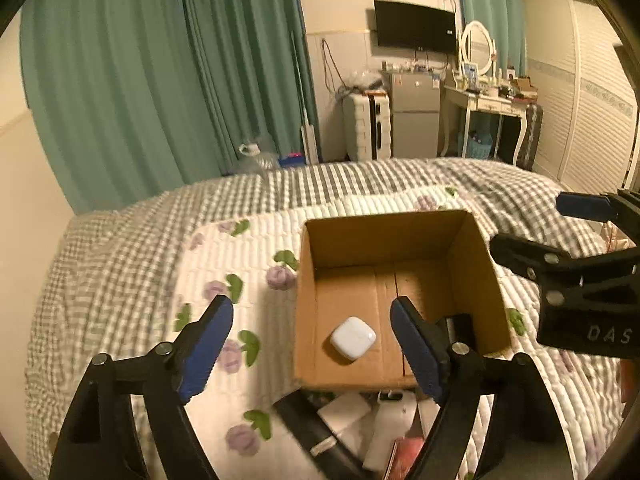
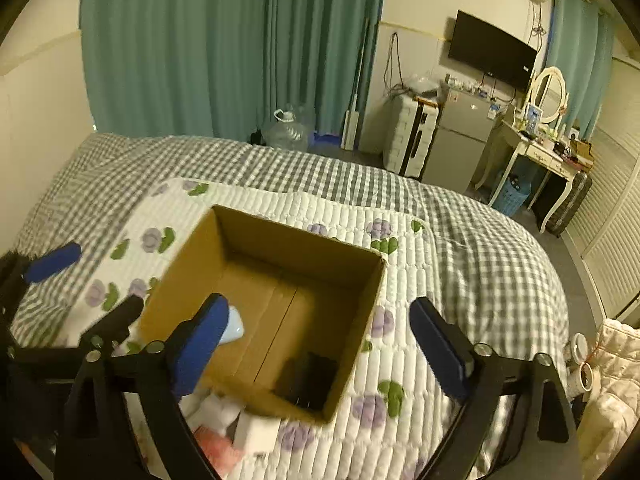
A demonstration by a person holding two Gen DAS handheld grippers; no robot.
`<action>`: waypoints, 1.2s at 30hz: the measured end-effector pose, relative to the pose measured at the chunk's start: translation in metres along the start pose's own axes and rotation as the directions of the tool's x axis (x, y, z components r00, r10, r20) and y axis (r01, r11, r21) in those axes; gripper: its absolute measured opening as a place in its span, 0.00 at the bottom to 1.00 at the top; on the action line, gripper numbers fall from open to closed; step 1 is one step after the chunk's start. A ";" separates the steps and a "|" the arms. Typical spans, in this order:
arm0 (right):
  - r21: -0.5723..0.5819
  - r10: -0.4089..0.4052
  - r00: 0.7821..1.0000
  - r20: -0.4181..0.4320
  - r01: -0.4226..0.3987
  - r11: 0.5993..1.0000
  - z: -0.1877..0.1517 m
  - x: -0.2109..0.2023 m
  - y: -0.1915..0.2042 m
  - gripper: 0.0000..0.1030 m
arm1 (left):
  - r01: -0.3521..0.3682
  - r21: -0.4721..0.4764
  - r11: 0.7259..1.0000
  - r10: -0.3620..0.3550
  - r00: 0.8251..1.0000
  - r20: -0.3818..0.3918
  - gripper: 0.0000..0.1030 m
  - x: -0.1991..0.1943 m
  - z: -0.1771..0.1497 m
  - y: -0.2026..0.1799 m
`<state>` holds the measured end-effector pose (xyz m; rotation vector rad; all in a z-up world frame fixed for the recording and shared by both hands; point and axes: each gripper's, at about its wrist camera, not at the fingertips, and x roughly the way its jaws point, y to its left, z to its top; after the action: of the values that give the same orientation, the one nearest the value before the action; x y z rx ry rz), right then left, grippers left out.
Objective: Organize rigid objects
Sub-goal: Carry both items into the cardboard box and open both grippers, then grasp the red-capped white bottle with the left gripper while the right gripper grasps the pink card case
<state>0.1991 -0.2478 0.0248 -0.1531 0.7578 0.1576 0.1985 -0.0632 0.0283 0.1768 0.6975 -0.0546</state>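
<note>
An open cardboard box [image 1: 384, 236] stands on a flowered white quilt on the bed; it also shows in the right wrist view [image 2: 280, 240]. Inside lie a small white rounded case [image 1: 353, 337], partly hidden in the right wrist view [image 2: 236, 326], and a black object [image 2: 308, 376] in the near right corner [image 1: 460, 328]. My left gripper [image 1: 312, 344] is open and empty above the box's near left side. My right gripper [image 2: 316, 344] is open and empty above the box's near right side; it also shows at the right in the left wrist view [image 1: 560, 256].
Loose white, black and red items [image 1: 360, 428] lie on the quilt in front of the box, also in the right wrist view [image 2: 240, 424]. A cream padded thing [image 2: 612, 380] sits at the bed's right edge. Green curtains, fridge, suitcase and dressing table stand beyond the bed.
</note>
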 end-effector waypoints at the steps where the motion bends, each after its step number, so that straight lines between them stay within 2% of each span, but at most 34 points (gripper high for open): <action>1: 0.000 -0.007 1.000 0.010 0.007 1.000 -0.003 -0.010 0.001 0.94 | 0.004 0.001 1.000 -0.004 1.000 0.007 0.82 -0.009 -0.001 0.002; 4: 0.003 -0.021 0.999 0.042 0.021 1.000 -0.014 -0.042 0.006 1.00 | 0.017 -0.009 1.000 -0.017 1.000 0.022 0.85 -0.037 -0.006 0.009; 8: -0.007 -0.015 0.999 0.049 0.016 1.000 -0.033 -0.071 0.014 1.00 | 0.019 0.008 1.000 -0.019 1.000 0.005 0.86 -0.060 -0.020 0.013; 17: -0.012 -0.014 0.999 0.029 0.014 1.000 -0.079 -0.086 0.034 1.00 | -0.021 -0.026 0.999 0.021 1.000 -0.015 0.86 -0.073 -0.069 0.019; 22: -0.031 -0.012 1.000 0.003 0.012 0.999 -0.105 -0.070 0.047 1.00 | -0.053 -0.059 0.997 0.050 0.998 -0.044 0.86 -0.058 -0.104 0.029; 26: -0.039 0.002 1.000 -0.028 -0.003 0.999 -0.126 -0.047 0.059 1.00 | -0.120 -0.055 0.991 0.116 0.991 -0.071 0.86 -0.036 -0.131 0.032; 30: -0.045 0.018 0.997 -0.081 -0.022 0.999 -0.150 -0.019 0.071 1.00 | -0.077 -0.098 0.992 0.063 0.988 -0.139 0.86 -0.010 -0.157 0.033; 36: -0.054 0.035 0.983 -0.178 -0.045 0.998 -0.173 0.018 0.083 1.00 | -0.063 -0.062 0.996 0.047 0.970 -0.240 0.86 0.021 -0.190 0.019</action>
<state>0.0798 -0.1991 -0.1187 -0.2090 0.9347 0.2059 0.0963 -0.0098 -0.1256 0.1372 0.9328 0.0450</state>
